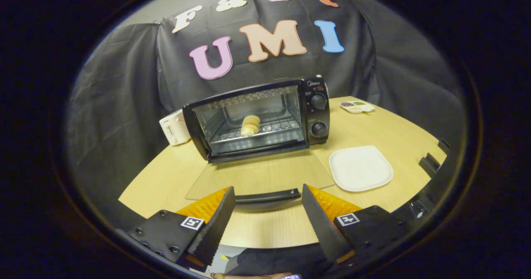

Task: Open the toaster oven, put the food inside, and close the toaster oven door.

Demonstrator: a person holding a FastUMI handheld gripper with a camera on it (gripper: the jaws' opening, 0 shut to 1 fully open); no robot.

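Lying beyond parted gripper [267, 196]: food [250, 125]

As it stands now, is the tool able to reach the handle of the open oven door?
Probably yes. The tool is open, and the door handle lies just ahead, between its fingers, with nothing in between. The white plate sits off to the side.

The gripper [267, 196] hangs level above the near edge of the table [265, 229], its two fingers [220, 217] spread wide and holding nothing, their tips just short of the toaster oven door handle [267, 196], one to each side of it, not touching it
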